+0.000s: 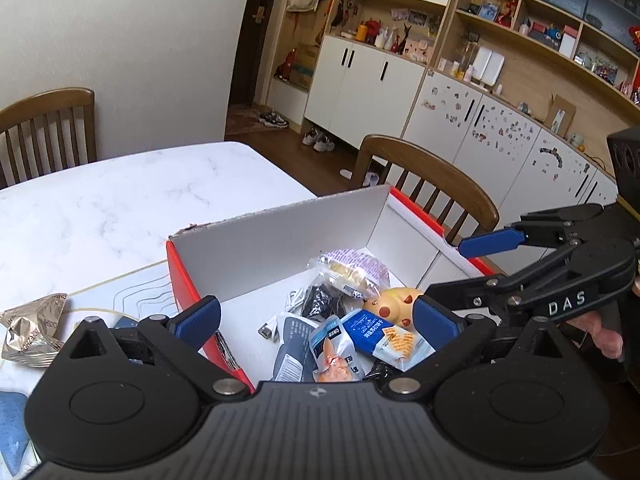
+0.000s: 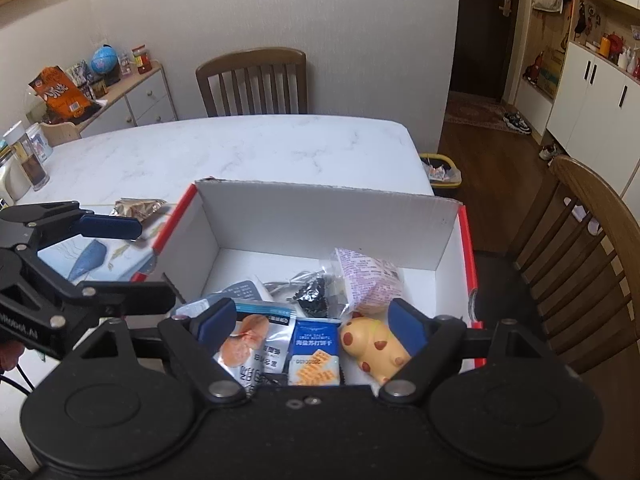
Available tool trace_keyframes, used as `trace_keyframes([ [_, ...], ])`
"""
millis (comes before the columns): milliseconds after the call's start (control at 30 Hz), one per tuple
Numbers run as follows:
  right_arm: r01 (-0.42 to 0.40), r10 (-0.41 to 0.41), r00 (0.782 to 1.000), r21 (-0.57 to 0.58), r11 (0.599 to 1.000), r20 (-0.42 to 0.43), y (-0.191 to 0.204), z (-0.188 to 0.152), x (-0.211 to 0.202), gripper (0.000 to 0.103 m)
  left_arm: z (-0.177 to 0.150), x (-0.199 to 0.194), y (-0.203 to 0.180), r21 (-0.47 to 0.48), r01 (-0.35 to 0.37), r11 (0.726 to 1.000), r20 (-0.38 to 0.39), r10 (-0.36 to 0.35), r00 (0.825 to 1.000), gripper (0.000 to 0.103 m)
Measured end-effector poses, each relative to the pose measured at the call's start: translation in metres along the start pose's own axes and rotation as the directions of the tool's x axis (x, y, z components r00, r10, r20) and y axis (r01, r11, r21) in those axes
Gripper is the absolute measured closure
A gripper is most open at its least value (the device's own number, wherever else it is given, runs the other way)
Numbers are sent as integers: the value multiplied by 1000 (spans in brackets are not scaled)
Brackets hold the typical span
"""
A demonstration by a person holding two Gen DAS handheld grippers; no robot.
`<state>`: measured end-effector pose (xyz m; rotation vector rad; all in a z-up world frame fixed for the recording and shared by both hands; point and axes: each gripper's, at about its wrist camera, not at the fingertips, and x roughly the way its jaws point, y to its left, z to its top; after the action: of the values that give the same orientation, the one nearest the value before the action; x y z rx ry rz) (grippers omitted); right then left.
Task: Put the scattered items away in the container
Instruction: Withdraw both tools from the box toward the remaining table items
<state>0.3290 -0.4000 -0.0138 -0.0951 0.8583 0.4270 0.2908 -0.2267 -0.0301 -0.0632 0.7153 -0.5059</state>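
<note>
Right wrist: empty, spread right tongs (image 2: 316,322) over filled box (image 2: 320,208).

A home dining room: marble table (image 2: 240,148), wooden chairs (image 2: 252,80), stickered cabinets (image 1: 480,128), shoes (image 1: 318,140) by the door.

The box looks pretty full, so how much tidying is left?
Mostly done: the box already holds a blue cracker packet, a spotted yellow toy, a pink-printed bag and more. Both the left claw and right claw are open and empty. A crumpled gold wrapper is left on the table.
</note>
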Motion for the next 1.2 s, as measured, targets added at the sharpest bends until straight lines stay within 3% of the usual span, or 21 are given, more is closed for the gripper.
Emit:
trace_keyframes([
  [367, 29, -28, 997, -16, 999, 72, 30, -9, -23, 19, 0, -29, 8, 7, -15, 1000, 47, 15, 999, 0],
  [700, 56, -58, 995, 32, 998, 76, 77, -20, -36, 19, -5, -64, 25, 51, 25, 998, 80, -29, 996, 0],
  [1200, 52, -55, 996, 45, 998, 70, 179, -43, -38, 19, -21, -113, 94, 83, 36, 996, 48, -40, 998, 0],
])
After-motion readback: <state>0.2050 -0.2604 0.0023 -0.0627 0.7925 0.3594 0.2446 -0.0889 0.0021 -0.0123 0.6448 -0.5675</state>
